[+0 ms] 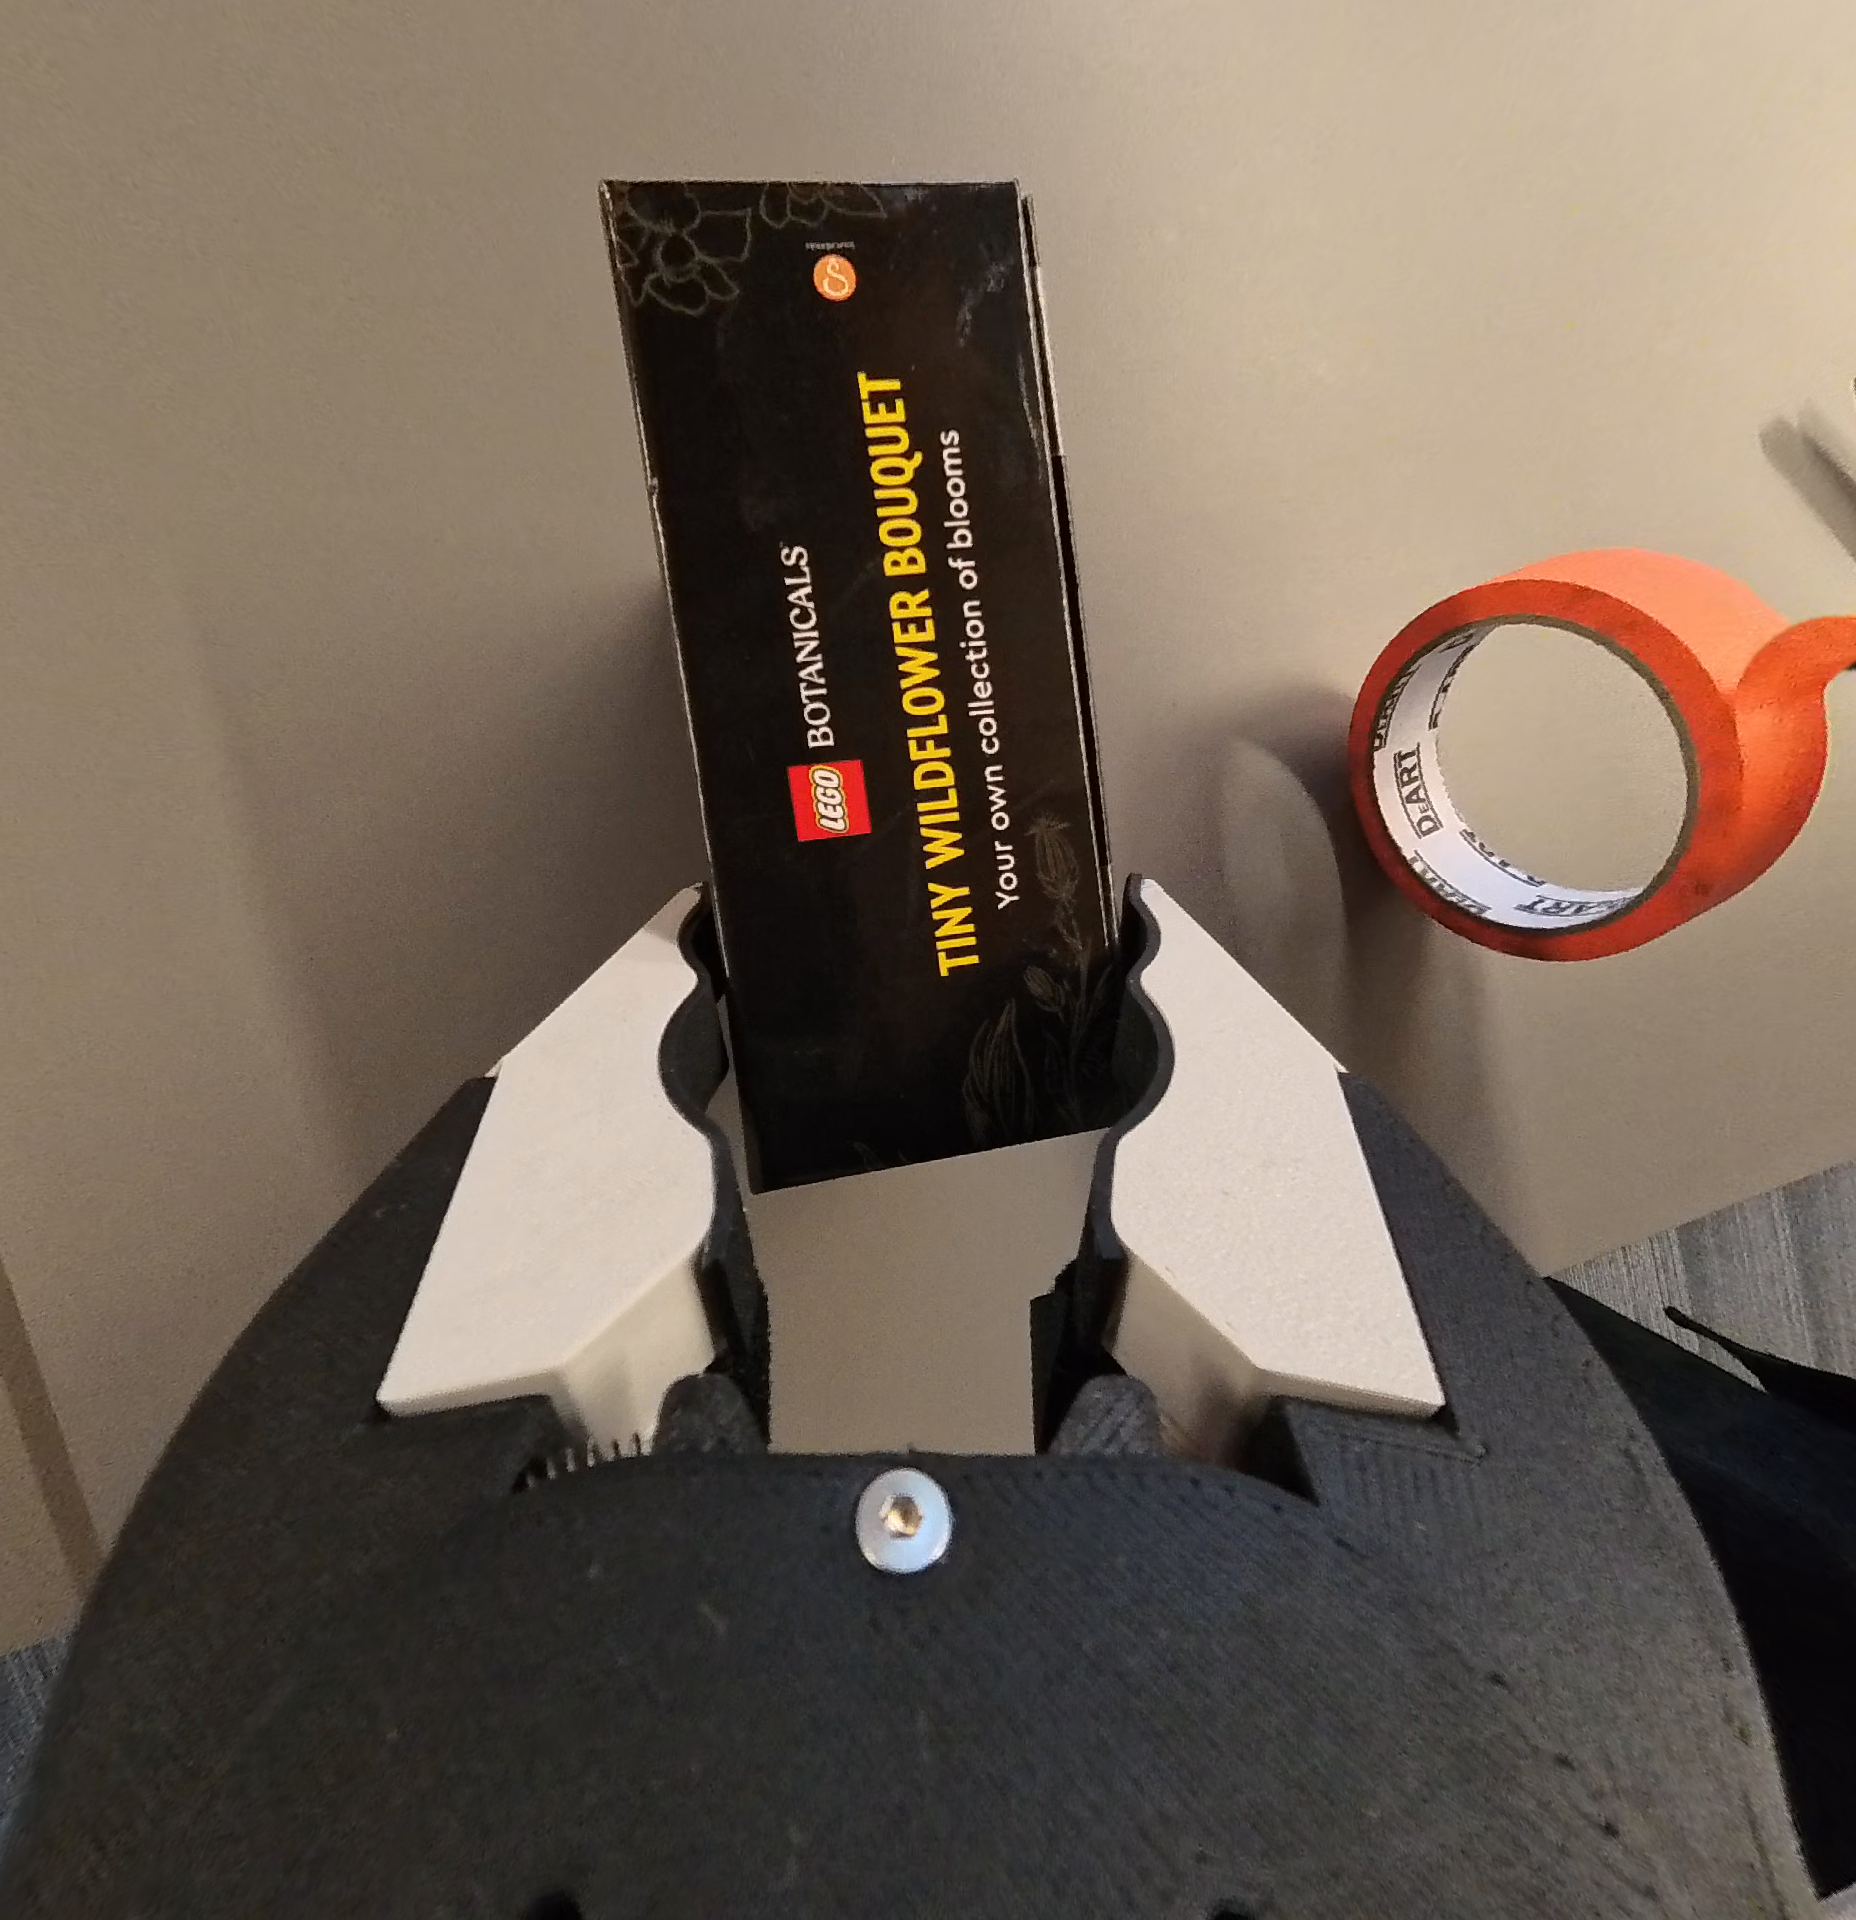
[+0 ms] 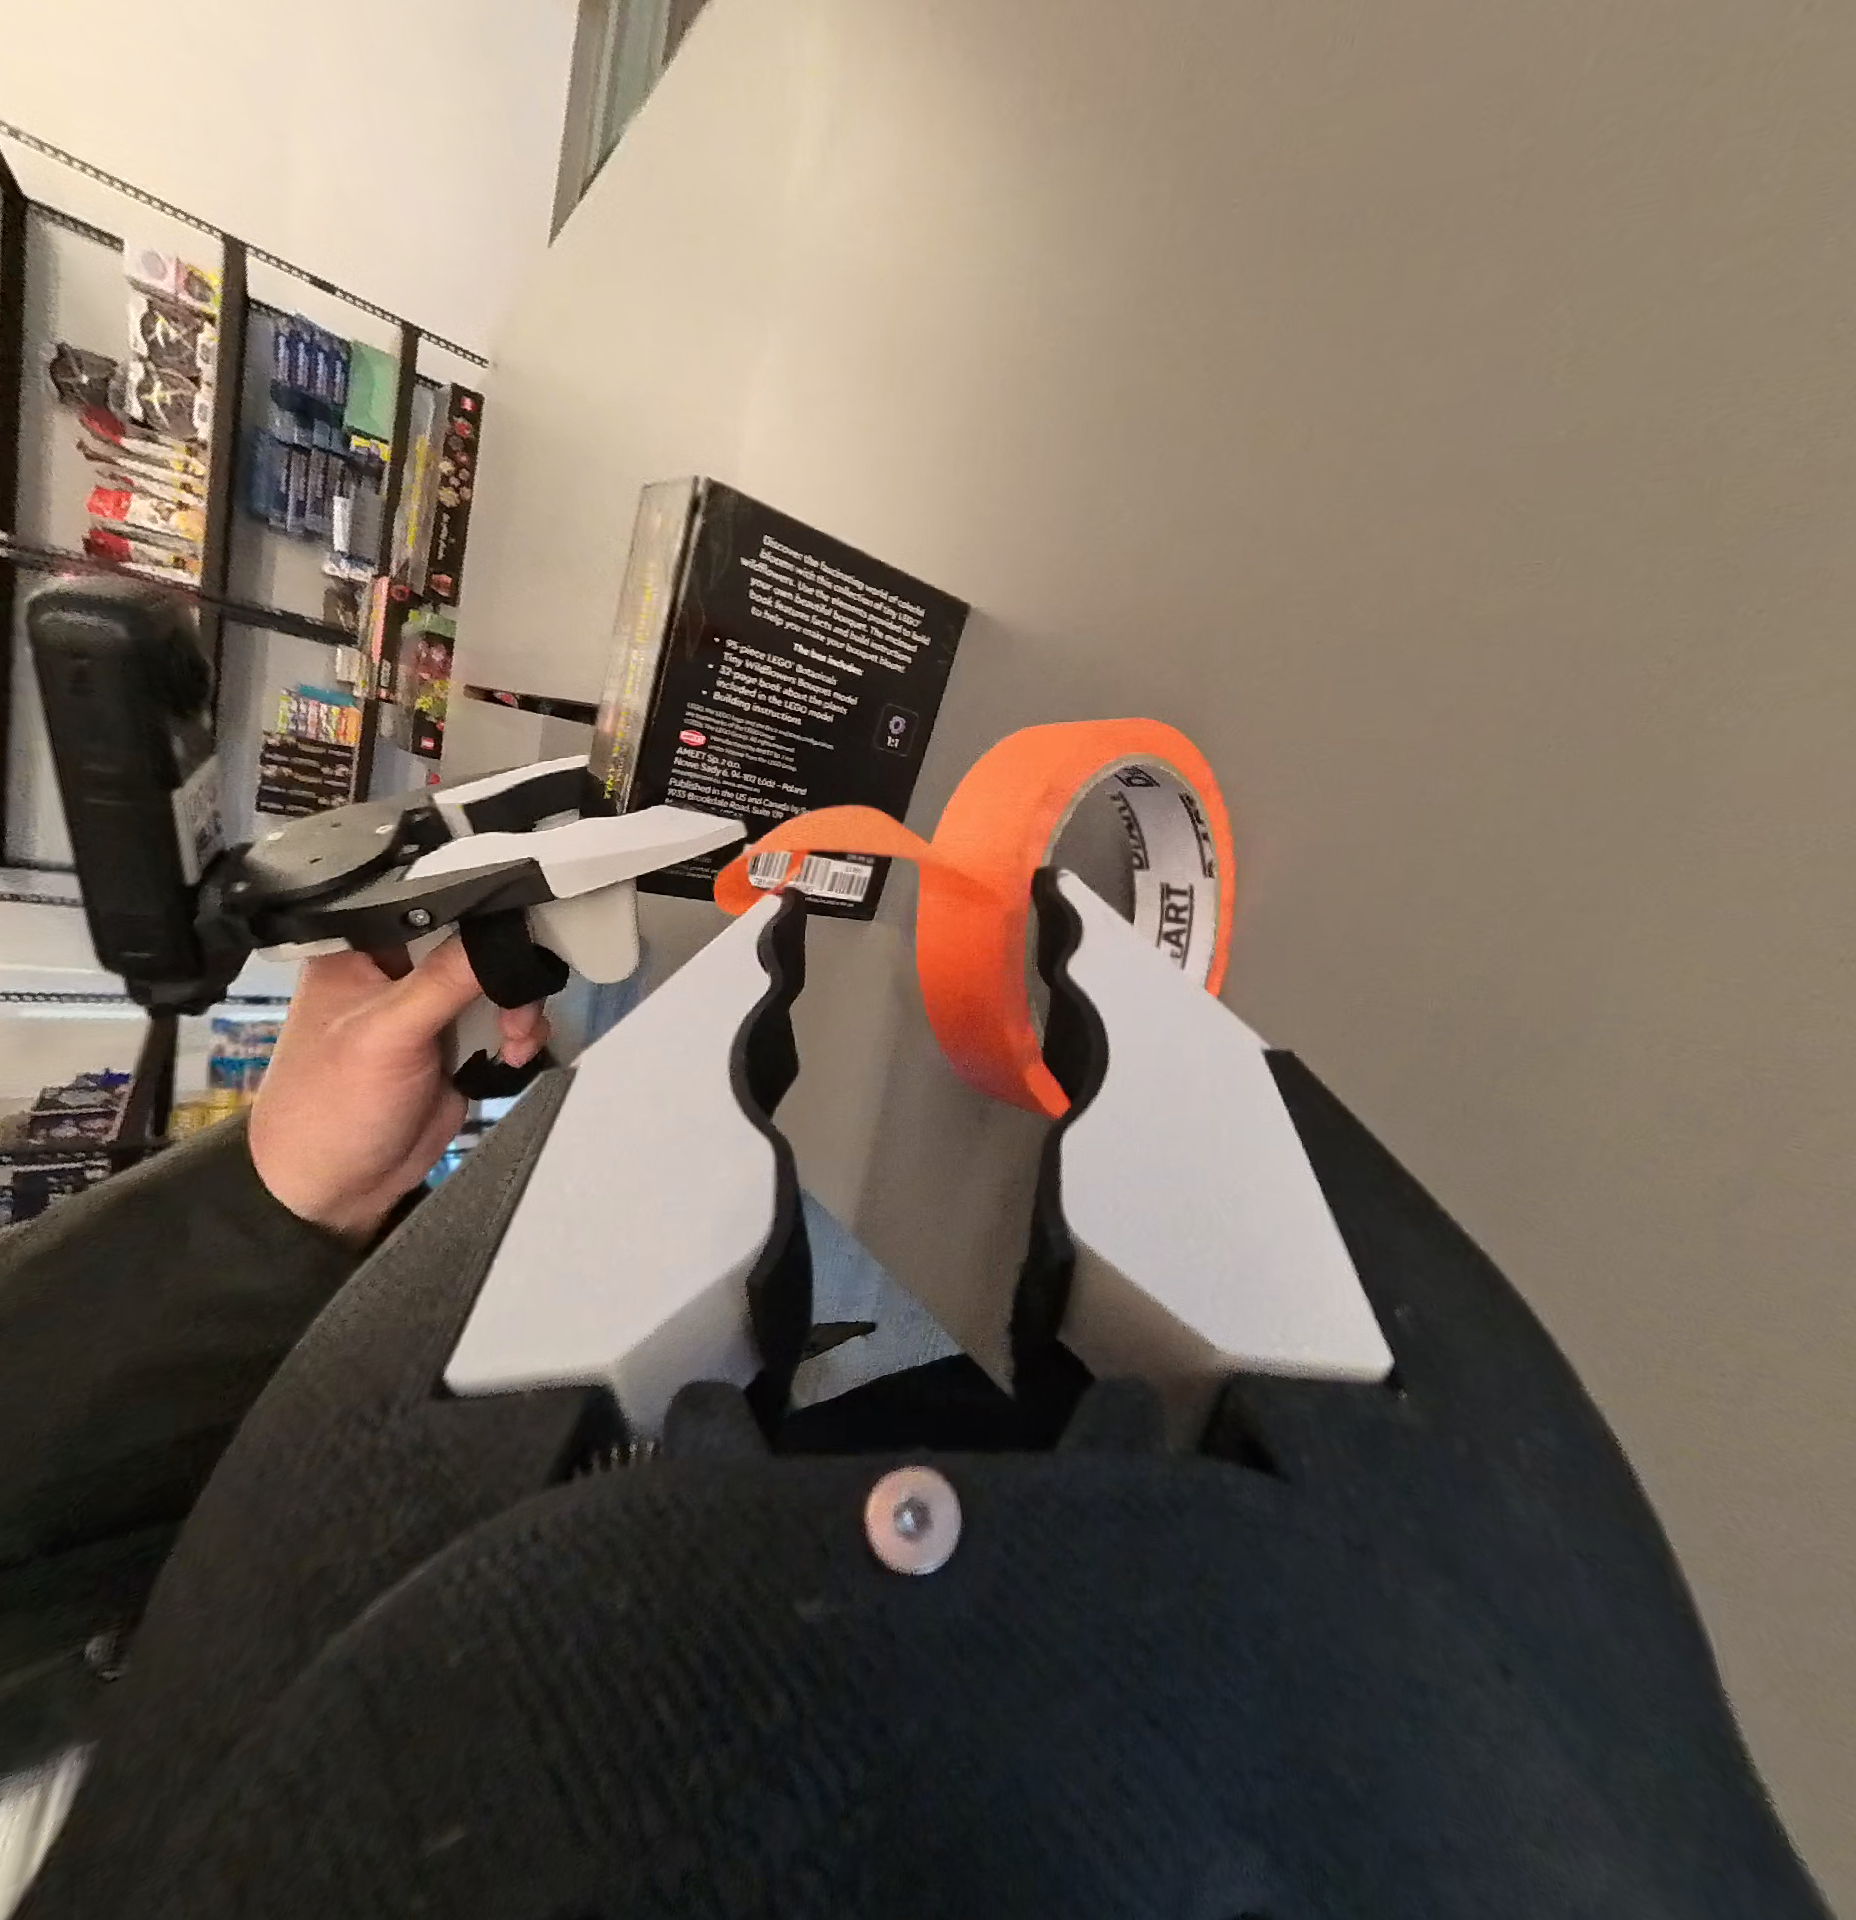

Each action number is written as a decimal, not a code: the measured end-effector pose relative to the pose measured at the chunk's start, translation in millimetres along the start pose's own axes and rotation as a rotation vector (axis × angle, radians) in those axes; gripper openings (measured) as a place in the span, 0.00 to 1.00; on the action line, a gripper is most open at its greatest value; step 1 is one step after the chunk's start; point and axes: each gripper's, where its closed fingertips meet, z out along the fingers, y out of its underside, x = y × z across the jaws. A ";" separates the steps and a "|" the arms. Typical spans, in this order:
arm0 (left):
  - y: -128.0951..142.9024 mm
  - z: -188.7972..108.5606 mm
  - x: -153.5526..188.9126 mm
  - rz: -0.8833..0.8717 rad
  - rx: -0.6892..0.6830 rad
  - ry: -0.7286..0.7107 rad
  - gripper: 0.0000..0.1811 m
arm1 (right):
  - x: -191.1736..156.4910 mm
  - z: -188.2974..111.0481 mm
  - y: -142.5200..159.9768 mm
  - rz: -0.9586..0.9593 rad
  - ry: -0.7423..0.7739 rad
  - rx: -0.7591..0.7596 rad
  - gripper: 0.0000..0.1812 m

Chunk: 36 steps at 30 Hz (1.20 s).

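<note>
I am gripping a black box (image 1: 862, 665) in my left gripper (image 1: 919, 925), whose two white fingers (image 1: 591, 1132) are pressing against the box's long sides near its closer end, so the box is standing out ahead of the gripper above the pale grey counter (image 1: 280, 520). In the right wrist view I am seeing the same left gripper (image 2: 685, 831) clamped on the box (image 2: 789, 686), with a hand (image 2: 373, 1091) in a dark sleeve wrapped around its handle. My right gripper (image 2: 913, 914) is standing spread apart, clamping nothing. Its right finger (image 2: 1194, 1122) is reaching into the hole of a roll of orange tape (image 2: 1080, 894) that is standing on edge on the counter (image 2: 1423, 520), just beside the box. A loose strip of the tape (image 2: 799, 842) is curling away from the roll toward the tip of my other finger; I cannot tell whether it is touching it. In the left wrist view the tape roll (image 1: 1568, 748) is standing toward the counter's right edge, apart from the box, with its loose end trailing off to the right. Wire shelves (image 2: 228, 499) crowded with packaged goods are standing beyond the counter's far edge.
</note>
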 end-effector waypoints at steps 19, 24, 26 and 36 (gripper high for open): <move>-0.3 -0.1 -0.1 -0.004 0.004 0.000 0.41 | 9.2 -19.7 11.8 -0.069 0.047 -0.236 0.18; -0.3 -0.1 0.0 -0.005 0.006 0.000 0.41 | 39.7 -32.8 16.4 -0.261 0.264 -0.350 0.18; -0.4 -0.1 0.0 -0.004 0.005 0.001 0.41 | 46.1 -35.0 11.2 -0.351 0.322 -0.333 0.18; -0.2 0.0 0.0 0.001 0.002 0.002 0.41 | 81.9 -40.3 6.8 -0.399 0.440 -0.223 0.20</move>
